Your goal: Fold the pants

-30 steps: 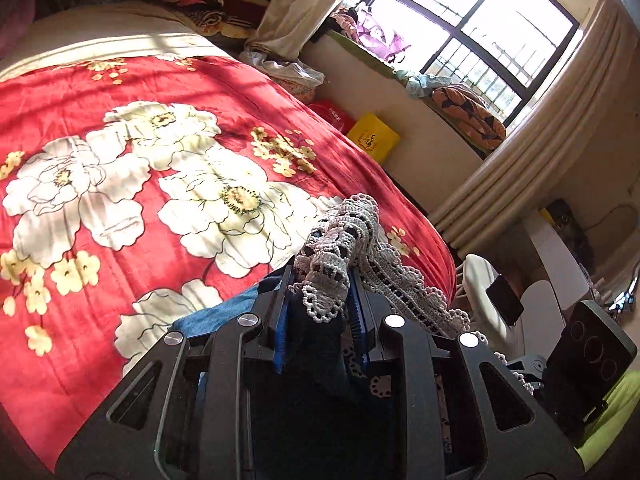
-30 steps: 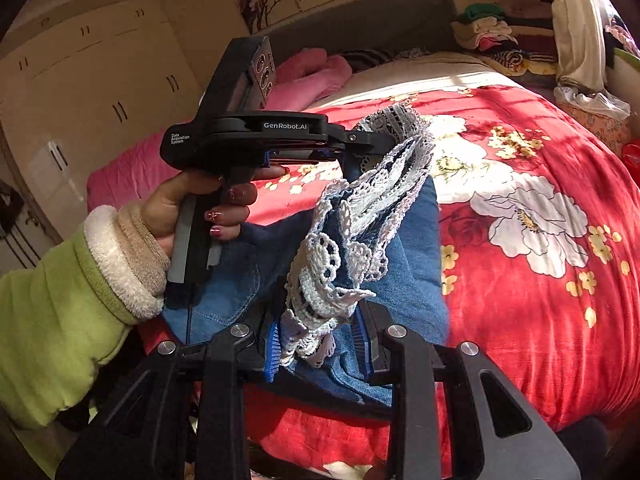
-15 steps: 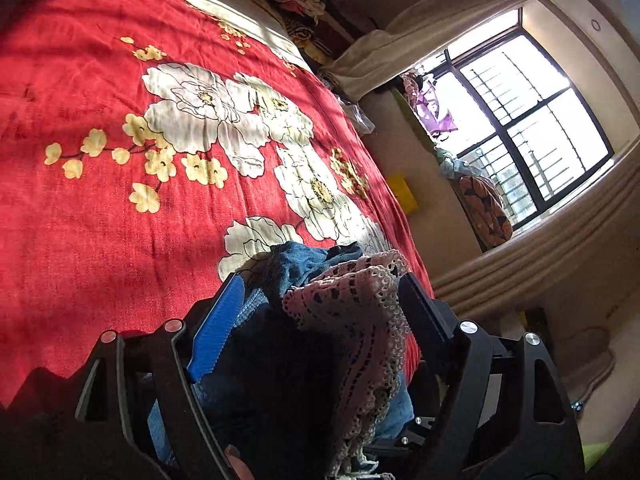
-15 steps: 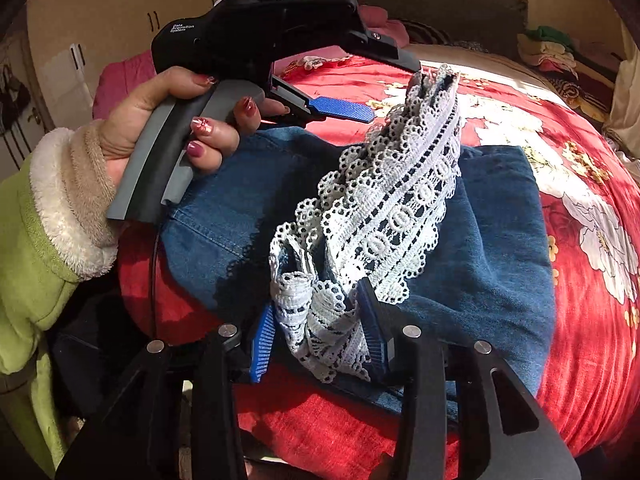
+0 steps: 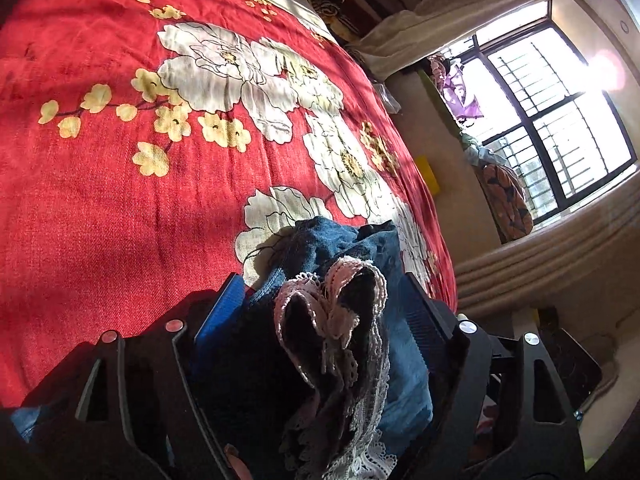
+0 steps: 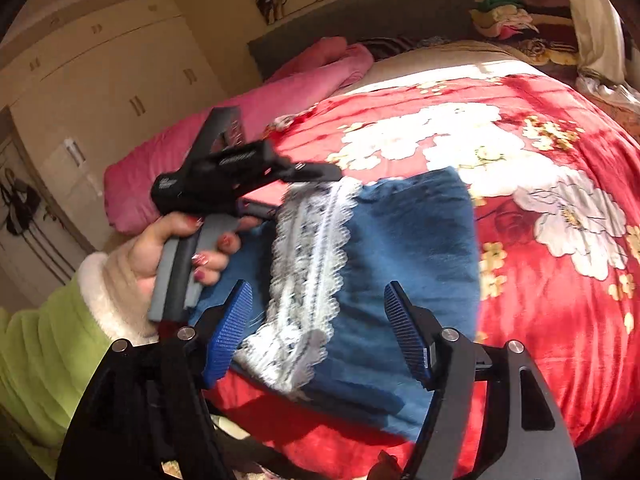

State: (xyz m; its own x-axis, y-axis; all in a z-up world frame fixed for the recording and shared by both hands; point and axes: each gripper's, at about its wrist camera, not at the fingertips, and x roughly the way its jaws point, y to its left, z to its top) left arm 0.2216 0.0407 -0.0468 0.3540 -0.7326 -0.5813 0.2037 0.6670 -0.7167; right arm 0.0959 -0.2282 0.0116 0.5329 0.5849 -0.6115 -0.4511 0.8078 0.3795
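Note:
The blue denim pants (image 6: pixel 400 248) lie folded on the red flowered bedspread (image 6: pixel 560 300) near its front edge, with a white lace hem (image 6: pixel 312 256) across the top. My right gripper (image 6: pixel 320 316) is open, its blue pads on either side of the lace, just above the pants. My left gripper (image 5: pixel 320 292) is open too, with the denim and lace (image 5: pixel 340 320) bunched loosely between its spread fingers. In the right wrist view the left gripper (image 6: pixel 312 184) sits at the far end of the lace, held by a hand in a green sleeve.
A pink blanket (image 6: pixel 248 120) lies at the head of the bed. Cream wardrobes (image 6: pixel 100 80) stand on the left. Piled clothes (image 6: pixel 512 24) sit at the far right corner. A barred window (image 5: pixel 552 128) and curtains (image 5: pixel 540 260) flank the bed; a yellow box (image 5: pixel 428 176) sits below.
My right gripper has opened and let go of the lace hem, which now lies flat on the pants. My left gripper opened half a second earlier and has lowered towards the bed.

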